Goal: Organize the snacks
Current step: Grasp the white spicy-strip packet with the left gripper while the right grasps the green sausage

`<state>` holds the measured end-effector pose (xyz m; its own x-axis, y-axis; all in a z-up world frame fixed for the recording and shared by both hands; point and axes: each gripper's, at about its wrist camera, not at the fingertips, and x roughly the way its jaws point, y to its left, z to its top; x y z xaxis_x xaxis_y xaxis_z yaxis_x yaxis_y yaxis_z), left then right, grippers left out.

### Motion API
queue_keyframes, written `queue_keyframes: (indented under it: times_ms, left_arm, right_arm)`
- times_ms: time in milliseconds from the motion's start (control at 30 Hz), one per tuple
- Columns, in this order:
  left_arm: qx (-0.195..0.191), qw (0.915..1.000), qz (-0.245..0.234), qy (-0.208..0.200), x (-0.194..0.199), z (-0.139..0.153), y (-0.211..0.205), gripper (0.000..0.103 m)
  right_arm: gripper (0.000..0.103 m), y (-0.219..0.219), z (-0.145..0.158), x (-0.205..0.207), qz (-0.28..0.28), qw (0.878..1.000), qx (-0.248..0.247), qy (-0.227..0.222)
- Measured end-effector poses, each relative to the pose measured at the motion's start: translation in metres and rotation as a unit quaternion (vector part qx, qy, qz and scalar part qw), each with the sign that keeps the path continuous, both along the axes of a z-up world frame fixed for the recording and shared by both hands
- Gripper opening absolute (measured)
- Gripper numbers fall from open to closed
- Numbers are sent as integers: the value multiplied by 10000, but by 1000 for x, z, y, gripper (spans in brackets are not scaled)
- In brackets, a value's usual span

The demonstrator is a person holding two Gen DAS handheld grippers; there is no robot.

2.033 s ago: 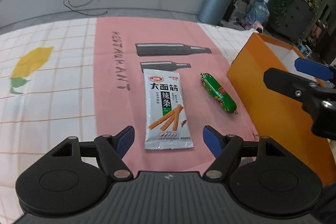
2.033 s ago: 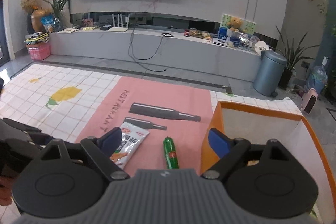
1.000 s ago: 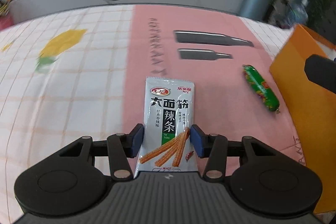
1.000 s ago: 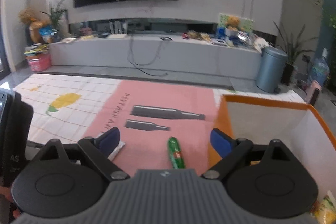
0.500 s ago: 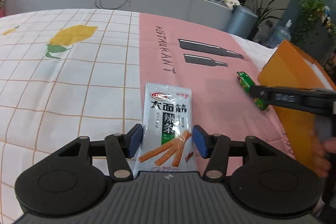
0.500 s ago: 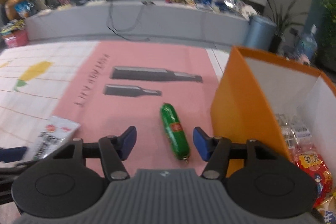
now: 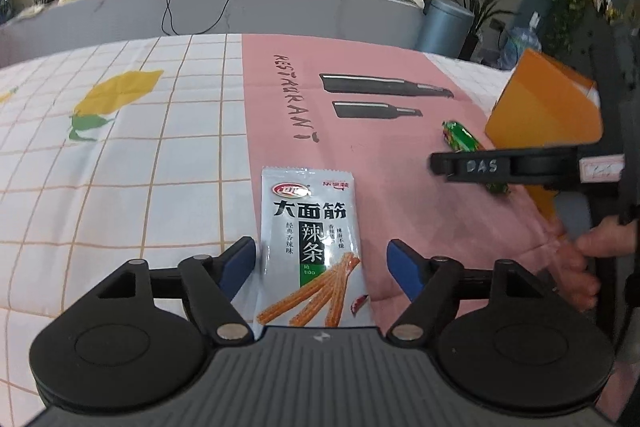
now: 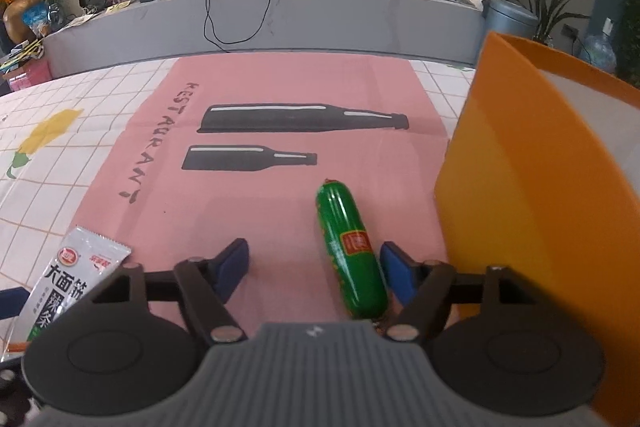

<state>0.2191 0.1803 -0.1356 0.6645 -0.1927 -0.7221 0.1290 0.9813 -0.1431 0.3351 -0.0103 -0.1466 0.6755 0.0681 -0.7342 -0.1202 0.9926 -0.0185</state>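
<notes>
Silver packet is lying flat on the worktop, at the seam where the pink cloth meets the white checked part, its lower half sitting between the jaws of the left gripper. Those jaws have just been opening and are standing wide apart: the left pad is just beside the packet's left edge, and the right pad is standing clear of its right edge, so nothing is being pinched.

Over on the pink cloth, the green sausage is lying lengthwise beside the orange box, its near half reaching in between the jaws of the right gripper. These jaws have just been closing but are still apart: the sausage is lying just beside the right pad, with a wide gap to the left pad, and whether that right pad is touching it cannot be told. A hand is holding the right gripper's handle.
</notes>
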Motion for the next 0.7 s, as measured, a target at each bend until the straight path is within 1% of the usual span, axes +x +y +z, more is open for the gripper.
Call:
queue_keyframes:
  times_ms: [33,67,133,200,267,333,467,567,667,700]
  left_arm:
    - [75,10000,-3,-8,0,0,-2,87]
    - [139,9999,14,-12,-1,0,-3,87]
    - [177,9998,56,-23,-2,-1,-4,84]
    - [315,9993,163,-68,-4,0,-4,67]
    - [390,9990,208,-91,-6,0,-3,58]
    - [406,9991,138,-63,-7,1,-3,57]
    - [227,9997,123,-20,-7,2,2,56]
    - [68,10000,61,-9,-9,3,3,55]
    - [-97,10000,4,-20,-8,2,4,55]
    - [-146,9999,8,-16,-8,2,5,55]
  right_arm:
    - [30,2,1,-2,93,9999,-55,-9]
    - [25,5,2,-5,246,9996,-150,-1]
    - [22,9,3,-12,402,9987,-317,-42]
    - [21,12,3,-22,560,9978,-360,-50]
    - [21,15,5,-32,728,9966,-383,-1]
    - [21,18,8,-45,945,9945,-440,85]
    - [22,29,11,-61,1365,9889,-529,247]
    - [26,32,9,-61,1473,9872,-595,131]
    - [26,30,7,-57,1497,9875,-498,29]
    - [23,28,6,-56,1507,9876,-439,35]
